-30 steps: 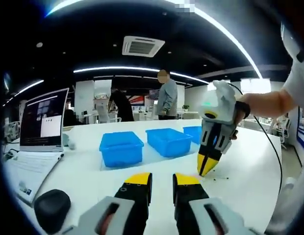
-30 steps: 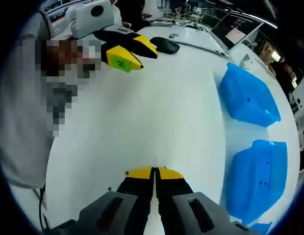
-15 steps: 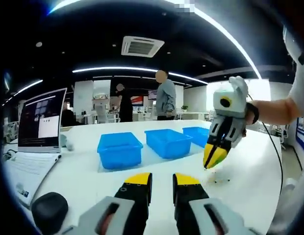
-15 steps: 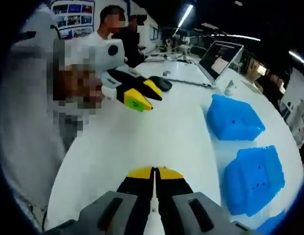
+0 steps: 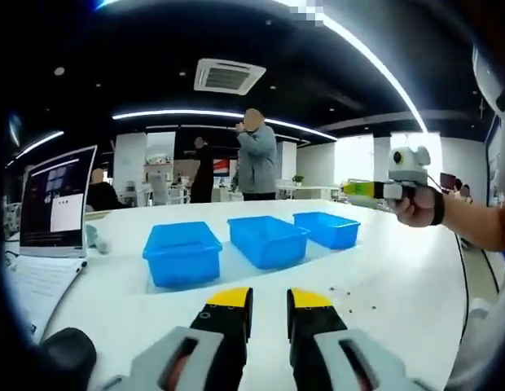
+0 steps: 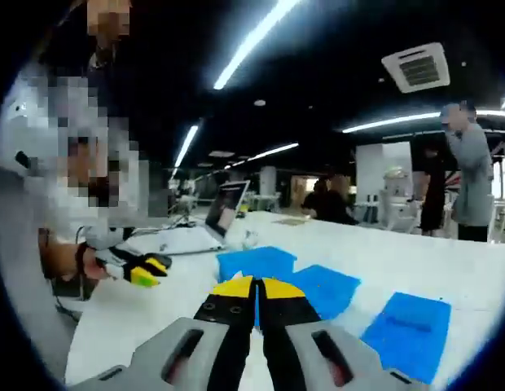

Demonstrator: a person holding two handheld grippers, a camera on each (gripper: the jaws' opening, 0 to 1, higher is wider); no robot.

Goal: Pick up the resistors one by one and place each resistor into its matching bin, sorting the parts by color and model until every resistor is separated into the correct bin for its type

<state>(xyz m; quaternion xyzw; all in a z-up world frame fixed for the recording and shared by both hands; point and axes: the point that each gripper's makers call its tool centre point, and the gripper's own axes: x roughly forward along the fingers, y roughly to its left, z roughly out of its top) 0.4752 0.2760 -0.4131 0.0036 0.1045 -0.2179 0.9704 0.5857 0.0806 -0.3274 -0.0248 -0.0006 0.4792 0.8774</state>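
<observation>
- Since the earlier frames, the right gripper is no longer pointing down at the bench; it is now riding level above the far right part of the bench top, and its own view is looking out across the room rather than down at the white surface.
- In the right gripper view, the right gripper is presenting its yellow tips pressed together; a thin pale line between them is probably a resistor lead, but whether a resistor is being held cannot be told.
- The left gripper is waiting low over the near edge of the bench, its jaws standing apart with nothing between them.
- Three blue bins are standing in a row across the middle of the bench: the left bin, the middle bin and the right bin.
- A few small dark specks, judged to be loose resistors, are lying on the bench near its right edge; they are too small to count or to sort by colour.
- The step in hand appears to be the carry toward a bin; the next move is calling for bringing the right gripper over the matching bin and parting its jaws there.
- A laptop is standing open at the left edge.
</observation>
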